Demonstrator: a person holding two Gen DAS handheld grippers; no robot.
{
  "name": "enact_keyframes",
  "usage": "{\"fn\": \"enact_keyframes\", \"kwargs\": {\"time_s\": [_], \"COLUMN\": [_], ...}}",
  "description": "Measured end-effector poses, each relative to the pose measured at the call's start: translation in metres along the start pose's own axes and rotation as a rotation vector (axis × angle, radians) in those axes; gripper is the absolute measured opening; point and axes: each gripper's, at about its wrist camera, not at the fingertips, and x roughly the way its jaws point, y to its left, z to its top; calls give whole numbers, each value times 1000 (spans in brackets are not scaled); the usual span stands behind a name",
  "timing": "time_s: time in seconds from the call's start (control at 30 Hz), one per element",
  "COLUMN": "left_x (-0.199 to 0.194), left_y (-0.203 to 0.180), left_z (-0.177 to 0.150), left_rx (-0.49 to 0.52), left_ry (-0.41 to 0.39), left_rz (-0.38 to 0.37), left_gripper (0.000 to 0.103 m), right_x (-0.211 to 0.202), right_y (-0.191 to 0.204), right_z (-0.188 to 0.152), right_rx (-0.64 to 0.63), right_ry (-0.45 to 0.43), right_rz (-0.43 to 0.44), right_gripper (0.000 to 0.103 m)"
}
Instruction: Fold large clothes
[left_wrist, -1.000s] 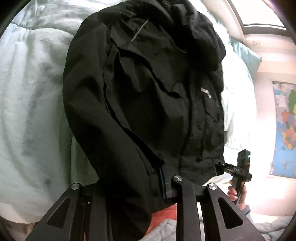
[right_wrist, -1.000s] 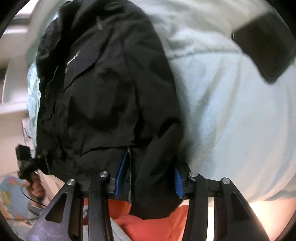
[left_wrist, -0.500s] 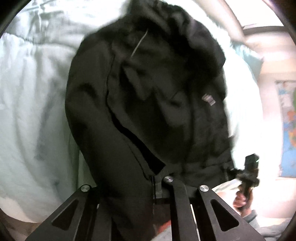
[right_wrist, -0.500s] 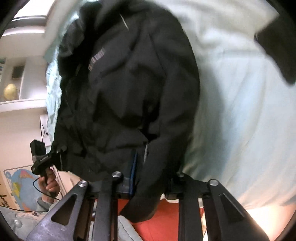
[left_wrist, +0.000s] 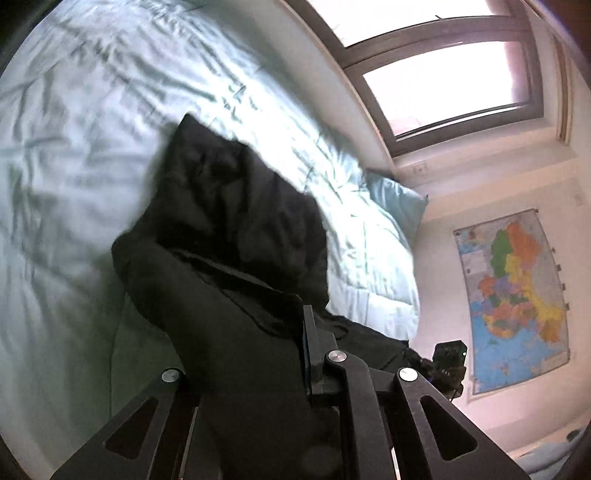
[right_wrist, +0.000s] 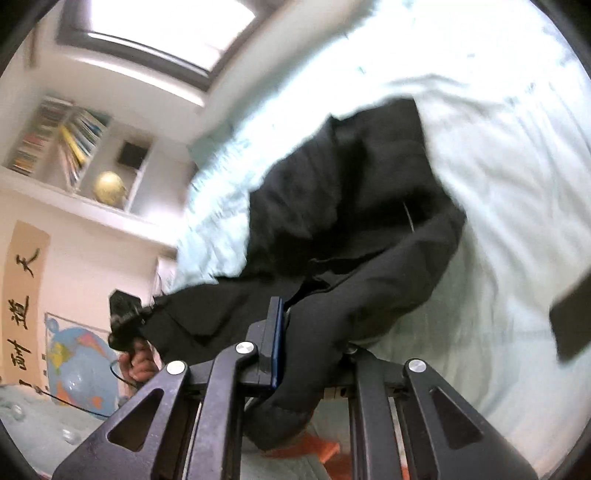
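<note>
In the left wrist view, pale blue bedding (left_wrist: 92, 155) fills the left and upper left of the frame, and the black jacket (left_wrist: 236, 236) sits in the centre, its far part lying on the bed while the near hem rises into our left hand-held gripper (left_wrist: 247, 373) at the bottom centre. That gripper is clenched on the jacket's hem; cloth fills the gap between the fingers and drapes over the left one. To the right we see a pillow (left_wrist: 399, 195), a window (left_wrist: 443, 74) at the upper right, and a wall map (left_wrist: 513, 302) at the right edge.

In the right wrist view, a bookshelf (right_wrist: 66, 147) and a globe (right_wrist: 109, 186) occupy the upper left. The jacket (right_wrist: 351, 221) spans the centre, and our right hand-held gripper (right_wrist: 314, 354) at the bottom centre is clamped on another part of the hem, with fabric hanging below it.

We judge both corners are held raised so the lower half can be carried over the upper half. Both tools tilt upward and forward, toward the head of the bed.
</note>
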Motion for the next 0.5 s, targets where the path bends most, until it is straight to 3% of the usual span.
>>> {"fn": "enact_keyframes", "kwargs": {"time_s": [0.1, 0.27, 0.4, 0.5], "left_x": [2, 35, 91, 146], "left_y": [-18, -33, -8, 25], "left_z": [42, 113, 180, 219], "left_rx": [47, 68, -1, -73], "left_ry": [-12, 26, 32, 52], "left_rz": [-5, 78, 125, 188], "left_gripper": [12, 17, 19, 20], "right_x": [-4, 1, 39, 87], "right_y": [8, -2, -28, -56], "right_z": [36, 106, 163, 205], "right_rx": [-24, 9, 106, 162], "right_ry": [-51, -138, -161, -120], "right_rz": [5, -64, -130, -226], "right_gripper": [17, 17, 18, 19]}}
